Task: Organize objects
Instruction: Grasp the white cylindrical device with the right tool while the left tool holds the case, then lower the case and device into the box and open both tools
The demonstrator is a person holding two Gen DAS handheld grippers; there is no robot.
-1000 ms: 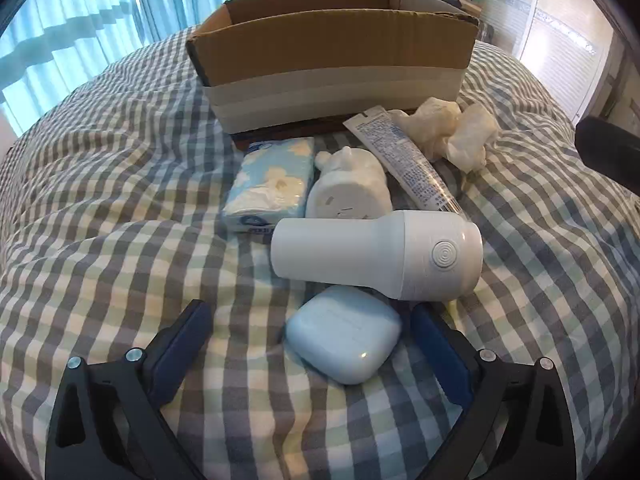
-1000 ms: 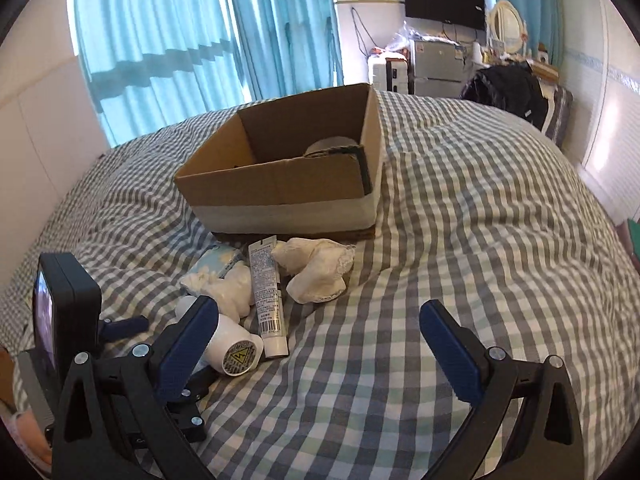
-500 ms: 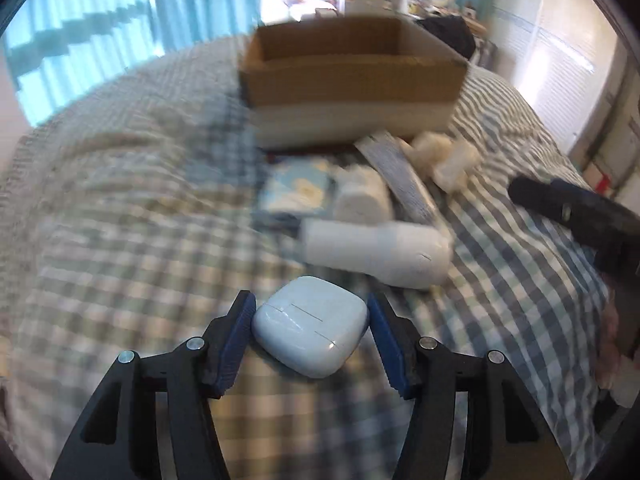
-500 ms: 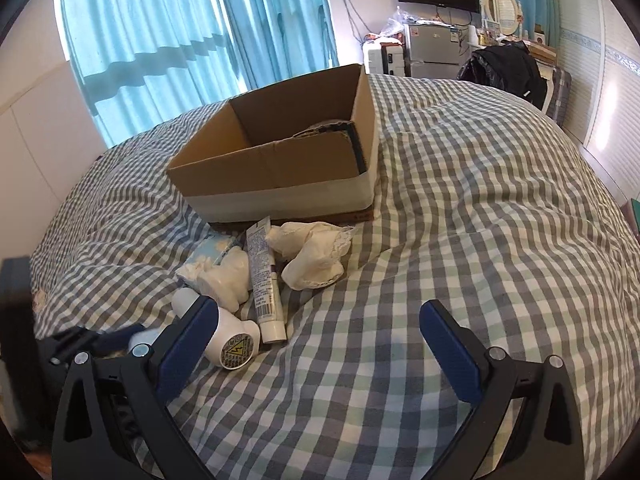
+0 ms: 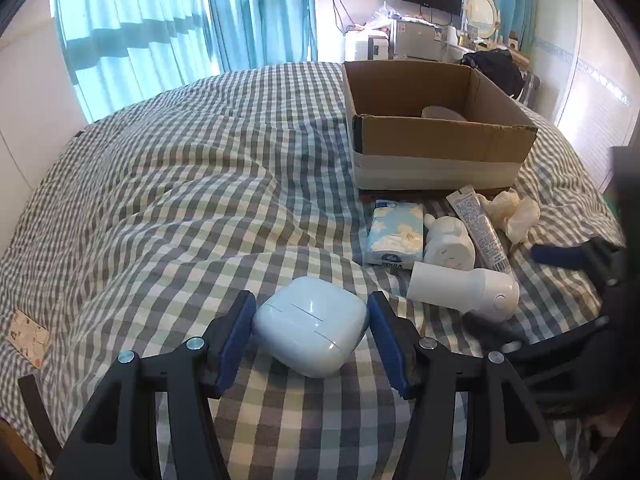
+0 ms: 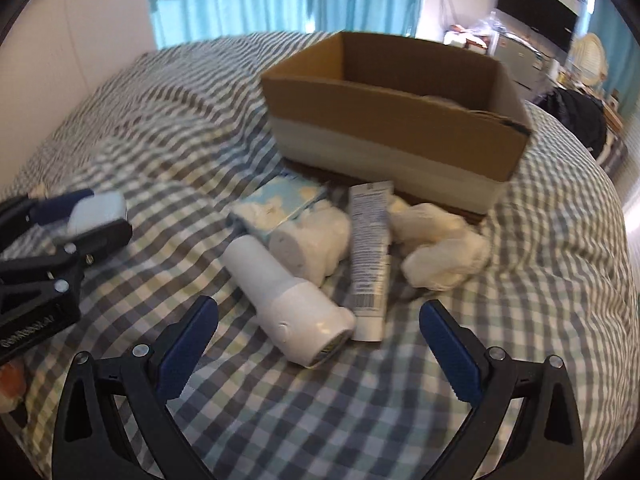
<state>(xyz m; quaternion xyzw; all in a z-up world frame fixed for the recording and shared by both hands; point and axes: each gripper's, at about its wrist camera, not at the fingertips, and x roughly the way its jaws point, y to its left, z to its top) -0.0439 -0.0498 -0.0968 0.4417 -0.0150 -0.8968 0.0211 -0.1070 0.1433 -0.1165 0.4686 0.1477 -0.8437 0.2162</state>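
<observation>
My left gripper (image 5: 312,330) is shut on a pale blue earbud case (image 5: 310,330) and holds it above the checked bedspread; it also shows in the right wrist view (image 6: 94,210). My right gripper (image 6: 318,344) is open and empty, just in front of a white cylindrical device (image 6: 288,312). Beyond the device lie a tissue pack (image 6: 280,204), a white bear-shaped figure (image 6: 316,240), a tube (image 6: 368,256) and crumpled white cloth (image 6: 440,248). The open cardboard box (image 5: 436,120) stands behind them.
A roll-like object (image 5: 442,113) lies inside the box. The checked bedspread (image 5: 180,184) stretches to the left. A small patterned card (image 5: 26,338) lies at the bed's left edge. Curtains and furniture stand beyond the bed.
My left gripper closed on the earbud case and lifted it back and left, away from the pile. My right gripper swung left and closer to the white device.
</observation>
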